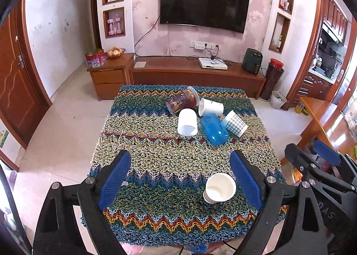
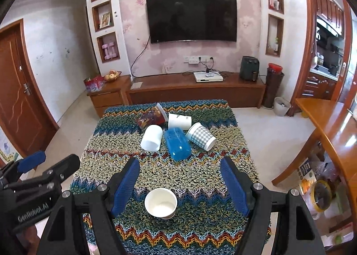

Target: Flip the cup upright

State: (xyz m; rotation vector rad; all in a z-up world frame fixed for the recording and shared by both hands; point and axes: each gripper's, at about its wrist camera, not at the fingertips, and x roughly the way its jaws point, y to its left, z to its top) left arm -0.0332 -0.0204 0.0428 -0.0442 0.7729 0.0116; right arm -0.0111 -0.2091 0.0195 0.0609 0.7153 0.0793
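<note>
While both tongs, left tongs (image 1: 181, 180) and right tongs (image 2: 181, 186), hang spread, "GenRobot.AI" marks the left one; an upright paper cup (image 2: 160, 203) stands on the tabletop (image 2: 200, 172).

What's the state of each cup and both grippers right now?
White paper cup near the front: upright, mouth up.
Plain white plastic cup: on its side.
Blue translucent cup: on its side.
Checked blue-and-white cup: on its side.
White printed paper cup: on its side.
Dark red patterned cup: on its side.
Left gripper: open, empty.
Right gripper: open, empty.
</note>
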